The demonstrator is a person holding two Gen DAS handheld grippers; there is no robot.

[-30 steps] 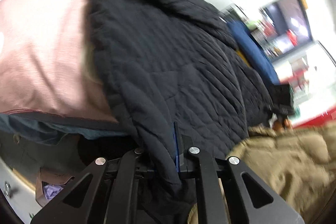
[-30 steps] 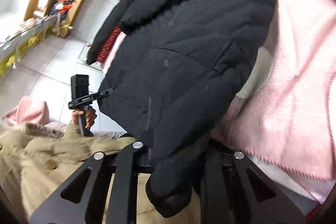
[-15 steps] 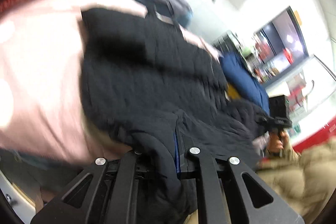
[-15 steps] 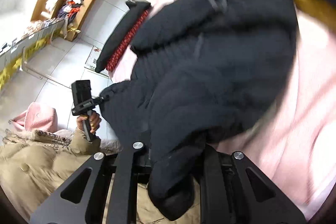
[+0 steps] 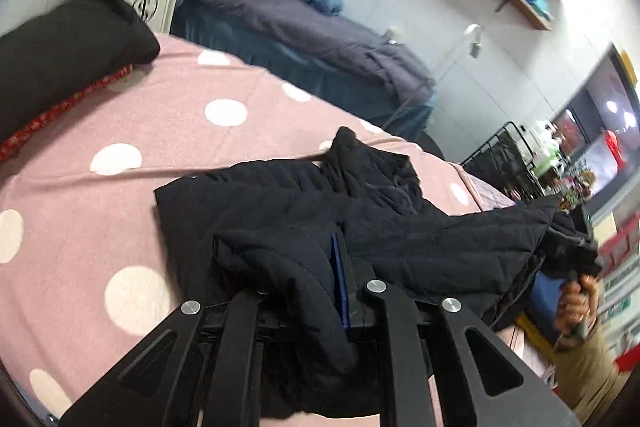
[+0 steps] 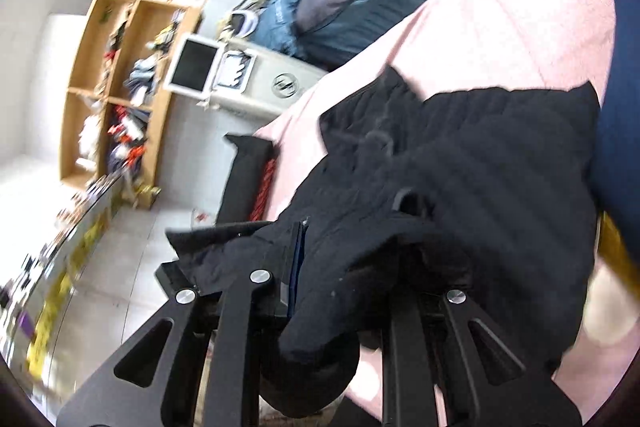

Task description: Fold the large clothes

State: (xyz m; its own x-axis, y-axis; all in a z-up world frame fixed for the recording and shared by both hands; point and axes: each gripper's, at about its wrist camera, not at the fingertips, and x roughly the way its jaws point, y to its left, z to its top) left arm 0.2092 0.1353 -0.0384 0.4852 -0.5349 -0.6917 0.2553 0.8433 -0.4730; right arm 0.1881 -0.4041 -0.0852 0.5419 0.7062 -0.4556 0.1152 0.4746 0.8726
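Observation:
A black quilted jacket (image 5: 360, 211) lies bunched on a pink polka-dot blanket (image 5: 120, 155). My left gripper (image 5: 320, 291) is shut on a fold of its edge, and fabric drapes over the fingers. In the right wrist view my right gripper (image 6: 340, 291) is shut on another part of the same jacket (image 6: 480, 163), with a sleeve end hanging between the fingers. The right gripper also shows in the left wrist view (image 5: 576, 259) at the far right, holding the jacket's other end. The fingertips of both grippers are hidden by cloth.
A black cushion with red trim (image 5: 60, 67) lies at the blanket's left end. A pile of blue and grey coats (image 5: 288, 19) lies behind it. A white machine (image 6: 248, 83), wooden shelves (image 6: 116, 87) and tiled floor (image 6: 120, 267) are to the left.
Both grippers have swung forward over the bed with the jacket. It was spread flat and filled the views; now it is doubled over and bunched, with much more blanket showing.

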